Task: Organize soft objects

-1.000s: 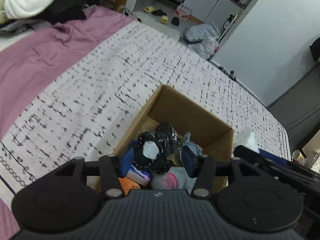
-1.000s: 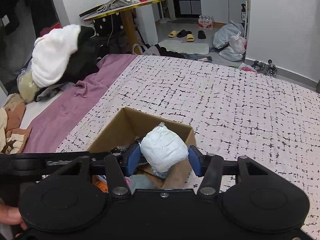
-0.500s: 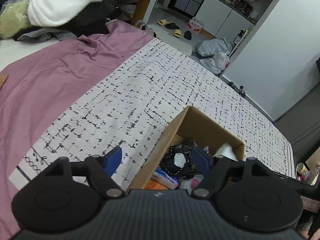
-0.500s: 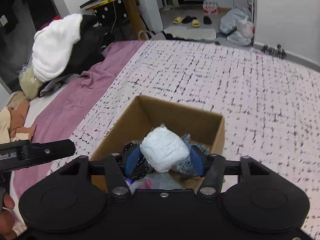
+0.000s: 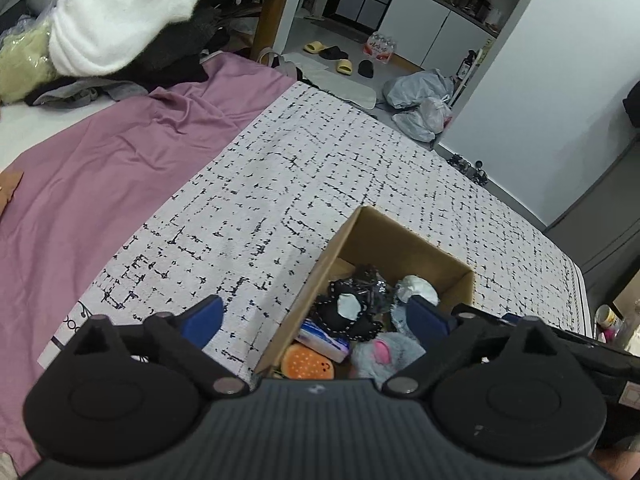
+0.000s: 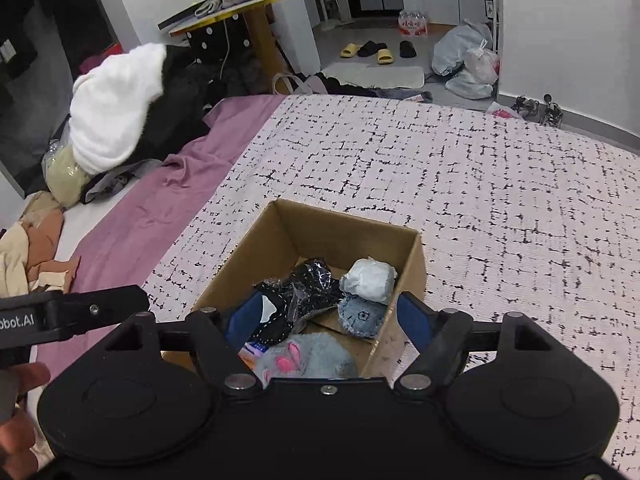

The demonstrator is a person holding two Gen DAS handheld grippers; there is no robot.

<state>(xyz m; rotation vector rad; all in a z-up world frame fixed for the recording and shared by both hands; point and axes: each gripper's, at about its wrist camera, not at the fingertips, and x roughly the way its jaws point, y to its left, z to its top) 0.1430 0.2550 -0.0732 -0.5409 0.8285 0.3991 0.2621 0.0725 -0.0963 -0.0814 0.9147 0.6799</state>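
A brown cardboard box (image 6: pixel 352 228) stands on the black-and-white patterned bedspread. Inside lie a white soft bundle (image 6: pixel 370 275), a black wrapped item (image 6: pixel 304 288), a blue denim piece (image 6: pixel 360 316) and a grey plush with pink ears (image 6: pixel 308 360). My right gripper (image 6: pixel 326 322) is open and empty just above the box's near end. My left gripper (image 5: pixel 316 318) is open and empty, straddling the box's left wall (image 5: pixel 304 292). The left wrist view also shows the white bundle (image 5: pixel 416 286), the grey plush (image 5: pixel 384 354), an orange toy (image 5: pixel 306 364) and the black item (image 5: pixel 352 308).
A purple sheet (image 5: pixel 80 184) covers the bed's left side. A pile of white and black clothes (image 6: pixel 128 116) lies at the far left. A yellow-edged table (image 6: pixel 256 4), slippers (image 6: pixel 368 50) and plastic bags (image 6: pixel 468 60) are on the floor beyond the bed.
My right gripper opened and let the white bundle drop into the box. My left gripper opened wide and pulled back up and left from the box's contents.
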